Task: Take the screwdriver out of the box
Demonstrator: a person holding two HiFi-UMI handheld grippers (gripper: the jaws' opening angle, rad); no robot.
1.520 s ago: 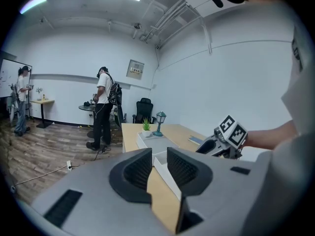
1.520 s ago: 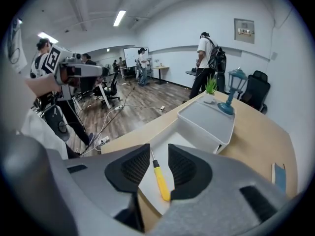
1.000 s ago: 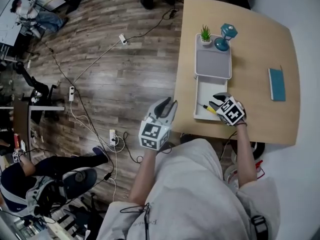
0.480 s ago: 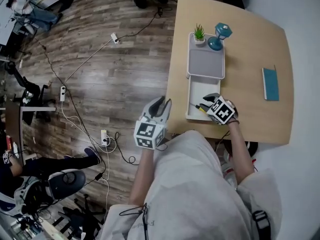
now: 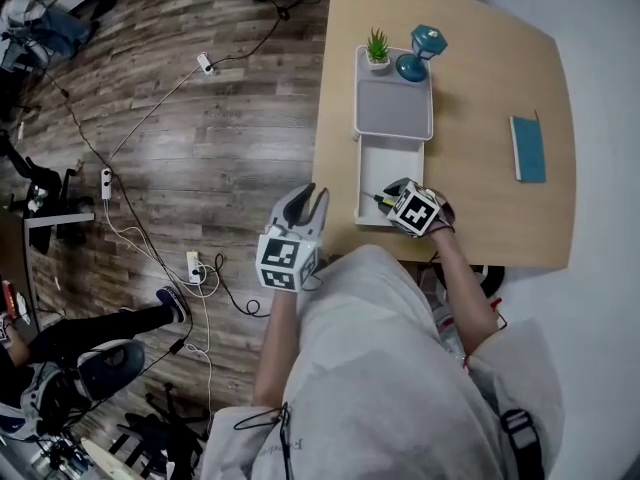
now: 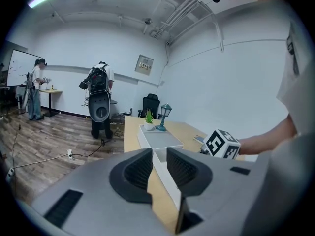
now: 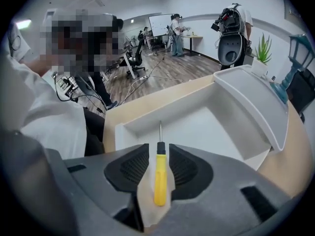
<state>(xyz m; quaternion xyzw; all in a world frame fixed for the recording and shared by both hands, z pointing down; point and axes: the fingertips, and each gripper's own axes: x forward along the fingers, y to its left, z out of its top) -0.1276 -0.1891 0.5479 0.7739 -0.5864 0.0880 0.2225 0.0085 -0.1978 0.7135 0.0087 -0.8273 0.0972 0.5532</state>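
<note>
A yellow-handled screwdriver [image 7: 160, 176] with a black collar and thin steel shaft lies along the axis of my right gripper [image 7: 159, 156], whose jaws are shut on its handle. Its tip points over the open white box [image 7: 206, 132]. In the head view the right gripper [image 5: 392, 193] sits at the near right corner of the box [image 5: 395, 163], with the screwdriver [image 5: 379, 200] sticking out to the left. My left gripper [image 5: 305, 200] hangs off the table's left edge over the floor, jaws a little apart and holding nothing; in the left gripper view its jaws [image 6: 159, 156] point along the table.
The box's grey lid [image 5: 393, 108] lies open beyond the box. A small potted plant [image 5: 377, 46] and a teal lamp [image 5: 420, 50] stand at the lid's far end. A blue book [image 5: 527, 149] lies at the right of the wooden table [image 5: 480, 78]. Cables and power strips [image 5: 105, 183] cross the floor.
The head camera has shifted, so the whole scene slid left and up. Both grippers and the screwdriver keep about the same place relative to the box.
</note>
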